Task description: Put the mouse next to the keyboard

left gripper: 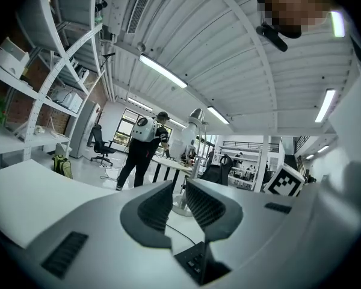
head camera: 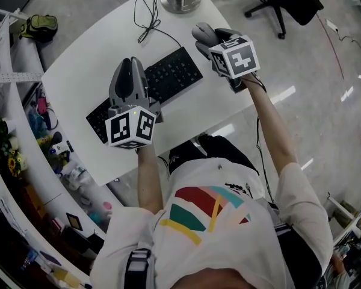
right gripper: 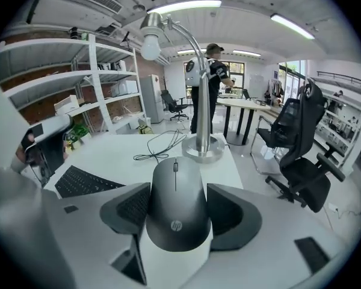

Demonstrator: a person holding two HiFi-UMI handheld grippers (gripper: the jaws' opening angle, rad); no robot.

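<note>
clamping a dark grey hp mouse [right gripper: 175, 206] between its two jaws, the right hand-held gripper [head camera: 208, 38] hangs at the far right part of a white surface [head camera: 78, 71], just past the right end of a black keyboard [head camera: 168, 74] that lies slantwise across it. the mouse sits lengthwise in the grip, pressed on both flanks, its scroll wheel pointing toward the round metal base of a desk lamp [right gripper: 203, 149]; whether it touches the surface cannot be told. the left hand-held gripper [head camera: 131, 61] hovers over the middle of the keyboard, jaws drawn almost together with only a thin slit between them, holding nothing. a thin black cable [head camera: 147, 14] lies looped on the surface near the lamp base. beyond, a person [right gripper: 206, 83] with a white backpack stands at another desk, and a black office chair [right gripper: 301, 149] waits beside the surface.
</note>
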